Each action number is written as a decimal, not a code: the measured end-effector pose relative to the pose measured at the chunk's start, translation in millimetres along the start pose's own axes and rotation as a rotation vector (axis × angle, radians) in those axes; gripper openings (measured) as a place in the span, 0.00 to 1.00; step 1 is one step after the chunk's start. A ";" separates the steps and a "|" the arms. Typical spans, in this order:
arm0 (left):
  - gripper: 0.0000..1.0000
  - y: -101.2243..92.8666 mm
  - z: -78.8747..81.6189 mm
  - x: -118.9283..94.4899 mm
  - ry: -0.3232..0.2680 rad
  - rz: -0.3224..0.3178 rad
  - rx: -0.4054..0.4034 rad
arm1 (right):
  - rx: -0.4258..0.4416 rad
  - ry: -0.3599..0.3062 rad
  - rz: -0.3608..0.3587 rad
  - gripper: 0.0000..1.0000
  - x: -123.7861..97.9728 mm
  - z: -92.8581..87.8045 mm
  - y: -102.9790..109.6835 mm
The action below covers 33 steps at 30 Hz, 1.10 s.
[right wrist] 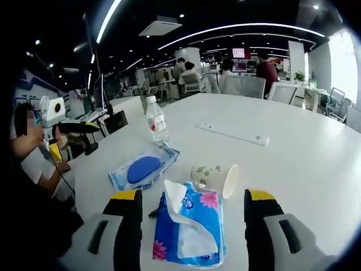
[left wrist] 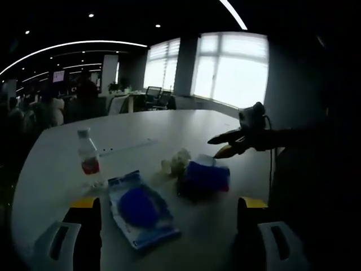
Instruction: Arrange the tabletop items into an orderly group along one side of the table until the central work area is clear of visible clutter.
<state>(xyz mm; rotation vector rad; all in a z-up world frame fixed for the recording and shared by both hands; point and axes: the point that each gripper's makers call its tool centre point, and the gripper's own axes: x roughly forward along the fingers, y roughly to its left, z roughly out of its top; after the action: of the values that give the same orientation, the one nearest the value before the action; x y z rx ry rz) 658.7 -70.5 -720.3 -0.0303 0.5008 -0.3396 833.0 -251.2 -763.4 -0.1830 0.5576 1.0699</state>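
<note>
Tidying had barely been begun; the clutter was seen lying in the middle of the white table (right wrist: 316,152).

The right gripper (right wrist: 192,217) was held wide open and empty, its jaws standing on either side of the tissue pack (right wrist: 189,228), which lay between them near the tips; a closing squeeze on the pack was judged the likely next move. A tipped paper cup (right wrist: 214,178) lay just beyond, a packaged blue sponge (right wrist: 141,168) to the left, a water bottle (right wrist: 156,121) and a white strip (right wrist: 232,133) farther off. The left gripper (left wrist: 166,217) was likewise spread and empty, the packaged sponge lying between its jaws.
</note>
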 end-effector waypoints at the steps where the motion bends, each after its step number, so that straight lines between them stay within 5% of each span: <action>1: 0.99 -0.6 0.0 0.0 0.000 0.004 -0.001 | -0.002 0.002 0.001 0.63 2.5 0.6 -0.4; 15: 0.96 -0.7 -4.6 -4.3 0.002 0.001 -0.004 | 0.047 0.025 0.011 0.44 46.4 5.5 -21.7; 29: 0.95 -2.5 11.5 -5.9 -0.074 0.004 -0.078 | 0.123 0.063 -0.036 0.32 76.0 -1.9 -46.6; 33: 0.93 -4.5 12.2 -5.6 -0.072 0.007 -0.089 | 0.142 0.070 -0.050 0.17 81.9 -5.3 -51.4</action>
<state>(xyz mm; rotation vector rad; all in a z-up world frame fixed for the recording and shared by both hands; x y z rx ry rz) 658.5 -73.6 -706.4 -0.1263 0.4442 -0.3084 905.2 -214.3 -816.4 -0.1093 0.6862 0.9748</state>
